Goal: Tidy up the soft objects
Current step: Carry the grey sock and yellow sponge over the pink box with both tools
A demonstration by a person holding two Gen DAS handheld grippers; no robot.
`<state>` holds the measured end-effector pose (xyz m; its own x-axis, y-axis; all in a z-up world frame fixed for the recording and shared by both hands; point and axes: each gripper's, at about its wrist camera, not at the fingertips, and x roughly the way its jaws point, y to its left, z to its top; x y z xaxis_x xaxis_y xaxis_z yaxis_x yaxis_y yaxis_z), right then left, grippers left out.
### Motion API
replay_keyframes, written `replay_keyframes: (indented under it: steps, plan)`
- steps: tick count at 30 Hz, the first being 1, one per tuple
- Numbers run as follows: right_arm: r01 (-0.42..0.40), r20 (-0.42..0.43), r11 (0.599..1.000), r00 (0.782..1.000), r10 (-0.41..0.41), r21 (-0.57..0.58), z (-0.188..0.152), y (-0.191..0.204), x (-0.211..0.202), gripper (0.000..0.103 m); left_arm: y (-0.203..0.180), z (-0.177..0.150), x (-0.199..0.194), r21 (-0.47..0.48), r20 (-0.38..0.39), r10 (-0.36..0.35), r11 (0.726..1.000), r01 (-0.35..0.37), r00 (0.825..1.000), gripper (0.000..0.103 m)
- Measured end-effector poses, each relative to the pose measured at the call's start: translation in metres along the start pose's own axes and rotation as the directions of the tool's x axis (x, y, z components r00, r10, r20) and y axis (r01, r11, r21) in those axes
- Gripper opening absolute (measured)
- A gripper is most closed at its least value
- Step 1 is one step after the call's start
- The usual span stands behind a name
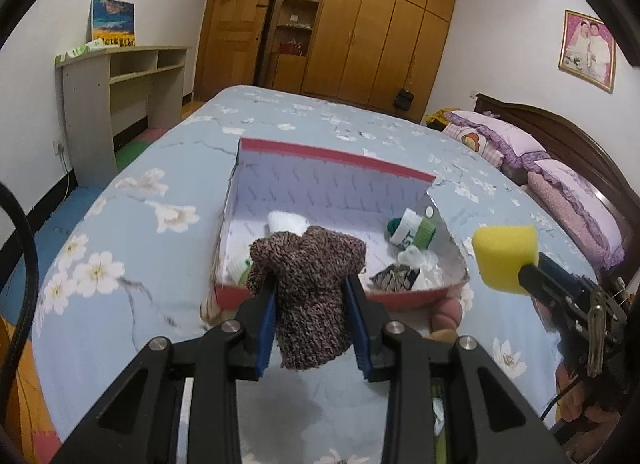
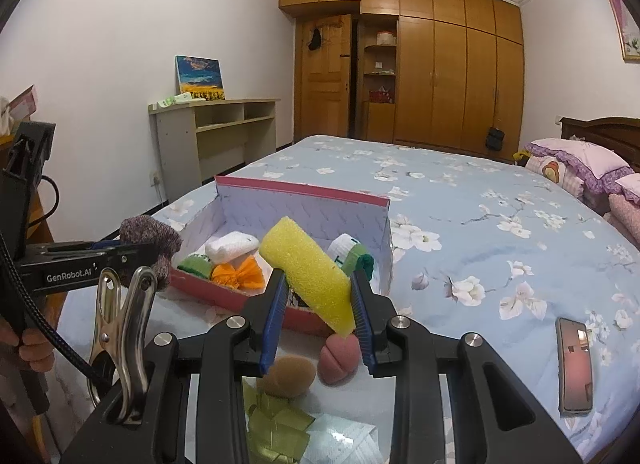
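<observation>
Left gripper (image 1: 311, 306) clamped on knit sock (image 1: 310, 296), near box (image 1: 332, 156) on bed (image 1: 120, 232). Right gripper (image 2: 319, 306) clamped on sponge (image 2: 308, 272); pink item (image 2: 338, 358), perhaps foam, below.

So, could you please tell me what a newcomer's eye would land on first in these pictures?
Probably the bright yellow sponge clamped in the right claw, held in front of the red-rimmed box on the flowered blue bed. Next, the brown knitted piece pinched in the left claw just before that box, where rolled socks and an orange bow lie.
</observation>
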<state>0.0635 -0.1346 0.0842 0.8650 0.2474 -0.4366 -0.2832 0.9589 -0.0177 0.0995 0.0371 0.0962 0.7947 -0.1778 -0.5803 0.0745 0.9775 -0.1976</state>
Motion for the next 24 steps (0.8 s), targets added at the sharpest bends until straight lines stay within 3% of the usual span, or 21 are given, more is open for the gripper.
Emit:
replay_keyframes:
  steps: [24]
  plan:
    - [-0.035, -0.027, 0.999, 0.999, 0.035, 0.01, 0.024, 0.008, 0.056, 0.033, -0.003, 0.05, 0.072, 0.072, 0.023, 0.018, 0.997, -0.02, 1.0, 0.034]
